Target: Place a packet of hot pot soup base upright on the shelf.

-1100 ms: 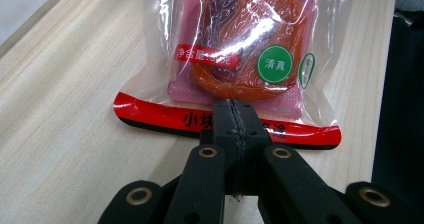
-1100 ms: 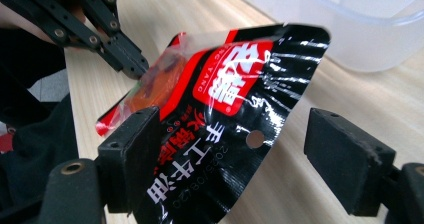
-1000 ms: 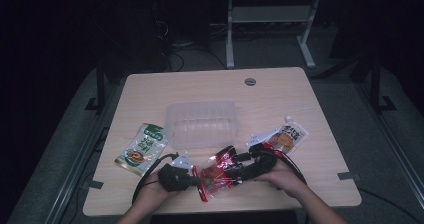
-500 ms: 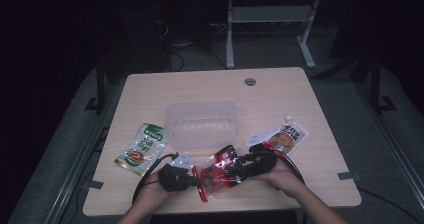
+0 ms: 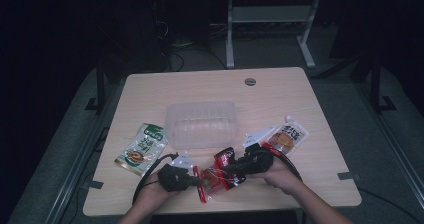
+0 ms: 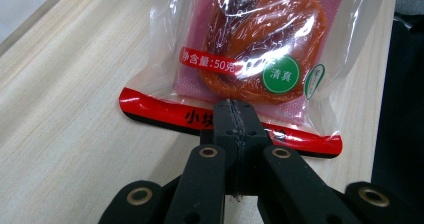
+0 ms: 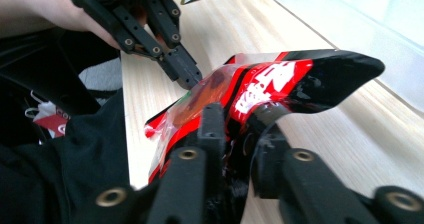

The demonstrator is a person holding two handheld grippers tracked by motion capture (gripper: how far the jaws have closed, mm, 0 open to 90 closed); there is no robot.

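— Left gripper (image 6: 234, 115)?
— Clamped hard on the bottom seal of the red snack packet (image 6: 250, 59), jaws pressed flat together over the red strip; packet stretching straight ahead of the tips, long axis running away from them toward the other hand.

— And the right gripper (image 7: 235, 121)?
— Jaws just been closing, now pinching the packet's opposite end (image 7: 280, 81) — film bunched between the pads, top edge curling over them. Left gripper's tips (image 7: 186, 76) facing it from just beyond, biting the far end.

— So held at both ends?
— Yes, strung between the two (image 5: 216, 174), lifted slightly off the table (image 5: 200, 86) near its front edge. Neither hand nearer; both already on it.

— Where next, probably?
— Clear plastic tray (image 5: 202, 124) just beyond the grippers, ahead and a little left of the right one. Looks empty, though hard to be sure through the glare.

— Anything else around?
— Green packet (image 5: 142, 149) lying flat beyond the left gripper, outward from it; orange-and-white pouch (image 5: 286, 138) just past the right hand (image 5: 280, 174). Both outside the tray.
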